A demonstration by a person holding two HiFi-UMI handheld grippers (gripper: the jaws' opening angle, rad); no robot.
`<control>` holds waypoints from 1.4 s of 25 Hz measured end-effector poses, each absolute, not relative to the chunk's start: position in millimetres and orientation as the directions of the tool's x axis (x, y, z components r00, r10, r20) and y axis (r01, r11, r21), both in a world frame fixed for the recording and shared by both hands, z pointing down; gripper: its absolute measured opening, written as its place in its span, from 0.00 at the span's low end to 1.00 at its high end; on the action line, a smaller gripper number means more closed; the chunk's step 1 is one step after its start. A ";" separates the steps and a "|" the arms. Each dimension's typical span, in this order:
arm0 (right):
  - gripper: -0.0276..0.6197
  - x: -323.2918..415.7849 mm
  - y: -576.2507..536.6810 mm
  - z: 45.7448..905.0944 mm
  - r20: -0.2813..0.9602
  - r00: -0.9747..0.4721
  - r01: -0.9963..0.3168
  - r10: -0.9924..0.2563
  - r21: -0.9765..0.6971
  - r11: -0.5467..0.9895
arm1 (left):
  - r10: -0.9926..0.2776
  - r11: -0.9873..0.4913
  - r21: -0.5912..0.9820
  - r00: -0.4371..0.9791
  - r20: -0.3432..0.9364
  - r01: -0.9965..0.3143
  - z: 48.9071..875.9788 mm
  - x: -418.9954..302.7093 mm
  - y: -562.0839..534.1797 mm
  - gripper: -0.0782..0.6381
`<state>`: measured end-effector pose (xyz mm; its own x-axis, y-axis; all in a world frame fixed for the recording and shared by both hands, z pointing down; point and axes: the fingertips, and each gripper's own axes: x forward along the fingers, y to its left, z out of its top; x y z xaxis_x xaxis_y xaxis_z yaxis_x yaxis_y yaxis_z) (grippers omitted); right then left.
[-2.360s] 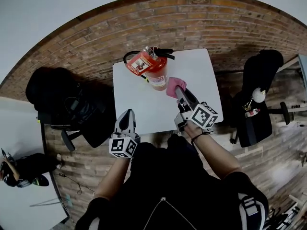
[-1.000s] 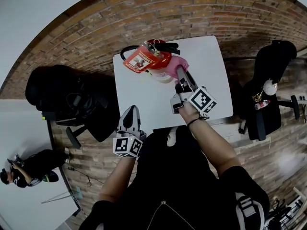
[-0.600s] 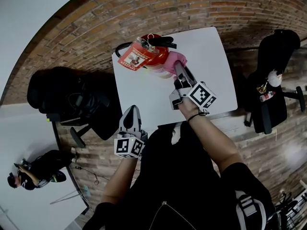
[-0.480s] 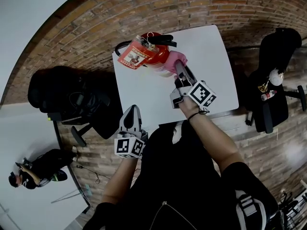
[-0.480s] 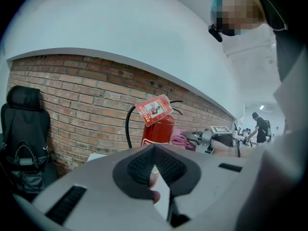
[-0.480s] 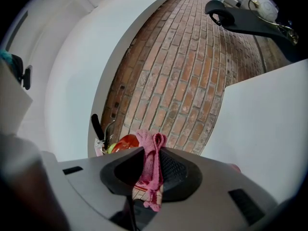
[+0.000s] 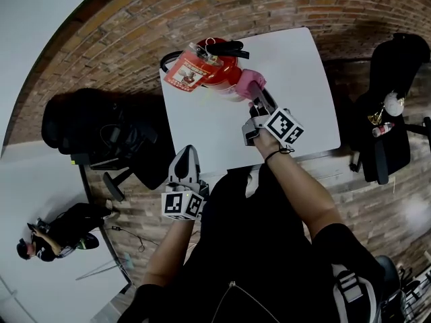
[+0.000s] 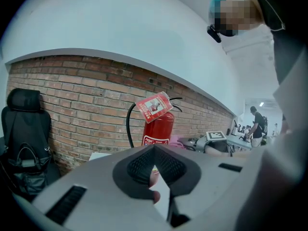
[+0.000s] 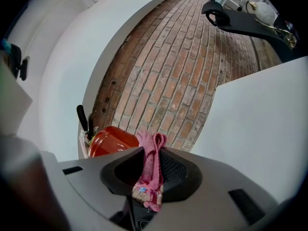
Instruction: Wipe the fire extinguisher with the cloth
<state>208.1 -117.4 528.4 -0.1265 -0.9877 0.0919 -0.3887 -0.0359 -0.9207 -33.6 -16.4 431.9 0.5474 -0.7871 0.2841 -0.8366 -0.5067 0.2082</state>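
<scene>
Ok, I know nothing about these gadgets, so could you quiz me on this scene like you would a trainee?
1. True or false: the left gripper holds the cloth.
2. The fire extinguisher stands on: A) a shelf B) the white table C) a trolley.
3. Fill in: the cloth is ___ in colour.
Key: 1 false, the right gripper pinches it; 2 B; 3 pink.

Glossy fire extinguisher (image 7: 222,73), nubby cloth (image 7: 247,83)
</scene>
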 end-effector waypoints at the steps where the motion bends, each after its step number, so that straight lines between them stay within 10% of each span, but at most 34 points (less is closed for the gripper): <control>1: 0.20 208.0 -117.3 532.1 0.098 -0.125 -0.394 -0.987 -0.918 -0.041 | -0.786 -0.509 0.208 0.549 0.283 -0.835 432.0 -33.1 -16.4 0.15; 35: 0.20 212.9 -123.9 661.7 0.366 -0.114 -0.466 -0.924 -0.841 -0.275 | -0.791 -0.457 0.230 0.511 0.338 -0.859 465.5 -48.3 -24.3 0.15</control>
